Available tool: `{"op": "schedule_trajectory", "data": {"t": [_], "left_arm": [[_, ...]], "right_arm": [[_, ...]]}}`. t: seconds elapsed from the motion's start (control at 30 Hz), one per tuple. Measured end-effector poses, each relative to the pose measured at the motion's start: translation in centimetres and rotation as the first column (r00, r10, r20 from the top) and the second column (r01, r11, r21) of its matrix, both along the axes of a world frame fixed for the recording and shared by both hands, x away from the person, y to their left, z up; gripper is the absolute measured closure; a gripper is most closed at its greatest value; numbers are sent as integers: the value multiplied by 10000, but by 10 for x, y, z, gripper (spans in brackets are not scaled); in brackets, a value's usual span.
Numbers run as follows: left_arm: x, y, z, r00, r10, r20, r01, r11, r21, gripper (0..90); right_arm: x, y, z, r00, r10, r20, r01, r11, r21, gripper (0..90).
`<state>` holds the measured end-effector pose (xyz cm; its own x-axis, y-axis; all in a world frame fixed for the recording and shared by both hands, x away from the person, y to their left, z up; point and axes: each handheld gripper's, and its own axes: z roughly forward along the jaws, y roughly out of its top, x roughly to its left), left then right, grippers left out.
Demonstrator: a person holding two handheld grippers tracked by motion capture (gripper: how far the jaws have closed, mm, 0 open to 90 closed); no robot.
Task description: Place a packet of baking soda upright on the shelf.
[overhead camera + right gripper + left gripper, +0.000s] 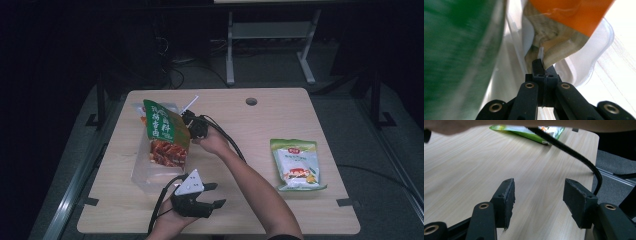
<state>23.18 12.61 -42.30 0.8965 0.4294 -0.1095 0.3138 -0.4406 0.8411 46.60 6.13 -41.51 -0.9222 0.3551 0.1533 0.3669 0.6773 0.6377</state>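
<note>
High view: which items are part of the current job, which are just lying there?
In the job:
- green snack bag, pinched at its edge by the shut right gripper
- clear plastic bin under it

Lying about:
- pale green bag on the table
- left gripper, open, holding nothing

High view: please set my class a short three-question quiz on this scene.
1. True or false: the left gripper has open jaws with nothing between them.
2. What does the right gripper pinch? A the green-and-orange snack packet; B a spoon; C a cup.
3. What lies flat near the right side of the table?
Key: 1 true; 2 A; 3 the pale green pouch.
</note>
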Motion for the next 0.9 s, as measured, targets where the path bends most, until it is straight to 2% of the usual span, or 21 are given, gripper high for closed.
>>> {"op": "schedule_trajectory", "data": {"t": [0.13,0.3,0.37,0.4,0.47,0.53,0.6,0.67,0.83,0.87,0.9], "left_arm": [[0,1,0,10000,32,-24,-32,10000,-7,422],[0,-1,-1,10000,-43,-48,43,10000,-12,421],[-1,-1,0,10000,-4,-10,4,10000,7,418],[-1,0,0,10000,10,-25,-10,10000,10,415],[0,1,0,10000,20,16,-20,10000,-5,413],[1,0,0,10000,66,-19,-66,10000,-15,409],[1,0,0,10000,47,34,-47,10000,65,404],[1,1,0,10000,46,45,-46,10000,85,398],[2,1,1,9999,105,98,-105,9999,59,385],[2,1,1,9999,125,101,-126,9999,59,381],[2,1,0,9998,134,110,-135,9999,73,378]], "right_arm": [[2,-3,-5,9995,-223,-223,232,9990,393,900],[1,-3,-7,9988,-388,-303,404,9978,531,900],[3,-8,-4,9972,-495,-558,540,9951,827,838],[3,-15,-1,9949,-639,-782,733,9895,1245,792],[2,-22,5,9951,-864,-475,926,9845,1488,724],[1,-29,10,9936,-951,-608,1042,9801,1691,703],[0,-36,14,9941,-1008,-408,1063,9799,1690,634],[-2,-45,20,9924,-1145,-458,1211,9752,1854,589],[-12,-64,29,9909,-1335,-146,1339,9738,1837,542],[-13,-70,30,9904,-1380,26,1354,9752,1751,535],[-15,-74,31,9896,-1434,-69,1423,9737,1781,532]]}}
